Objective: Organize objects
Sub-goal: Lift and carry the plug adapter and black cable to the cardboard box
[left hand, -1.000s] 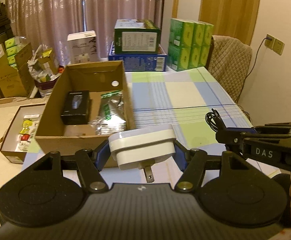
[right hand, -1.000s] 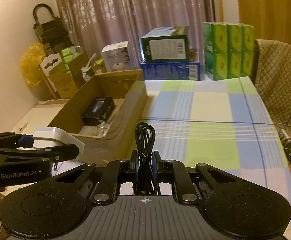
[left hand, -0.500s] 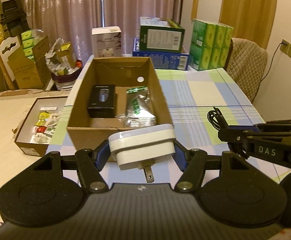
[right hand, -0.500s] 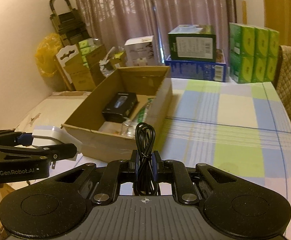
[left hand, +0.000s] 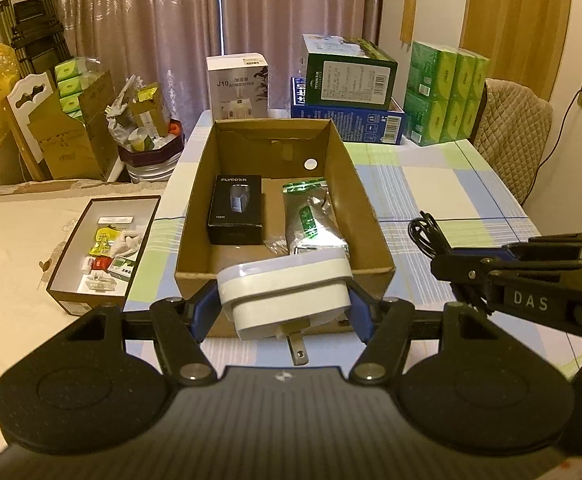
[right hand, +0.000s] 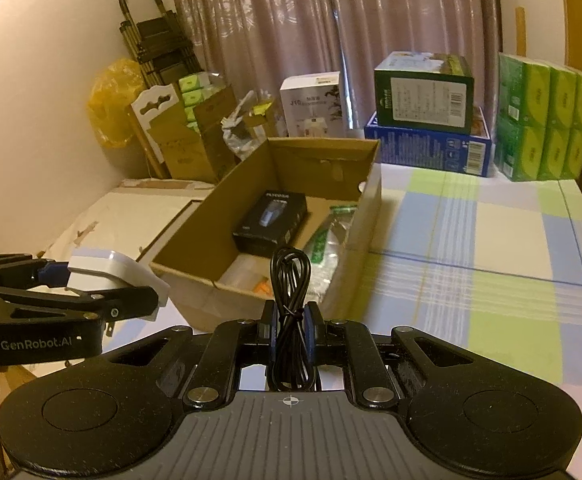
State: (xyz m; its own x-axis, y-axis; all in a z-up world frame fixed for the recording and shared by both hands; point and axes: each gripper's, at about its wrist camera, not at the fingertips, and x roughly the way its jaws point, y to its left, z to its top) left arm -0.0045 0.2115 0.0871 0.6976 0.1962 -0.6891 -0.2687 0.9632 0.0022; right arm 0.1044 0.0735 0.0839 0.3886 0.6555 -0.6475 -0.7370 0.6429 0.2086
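The white plug-in adapter (left hand: 285,294) sits clamped between the blue pads of the left gripper (left hand: 285,304), its jaws pinching it from both sides, with a metal prong pointing down toward the camera; it is held in the air just at the near end of the open cardboard box (left hand: 283,276). The coiled black cable (right hand: 291,312) stands upright in the right gripper (right hand: 291,326), whose jaws are pressed against the bundle, also near the box's front wall and to the right of the adapter. Inside the box lie a black product box (left hand: 236,209) toward the left and a silvery foil pouch with green print (left hand: 311,218) toward the right, beside each other. The cardboard box rests on the counter (left hand: 443,188), which is covered with a checked cloth of blue, green and cream. At the far end of the counter stand a white carton (left hand: 237,84), a dark green carton stacked on a blue one (left hand: 349,80), and packs of green tissue (left hand: 445,92). Left of the counter, on a lower surface, a shallow open box (left hand: 103,248) holds small packets.
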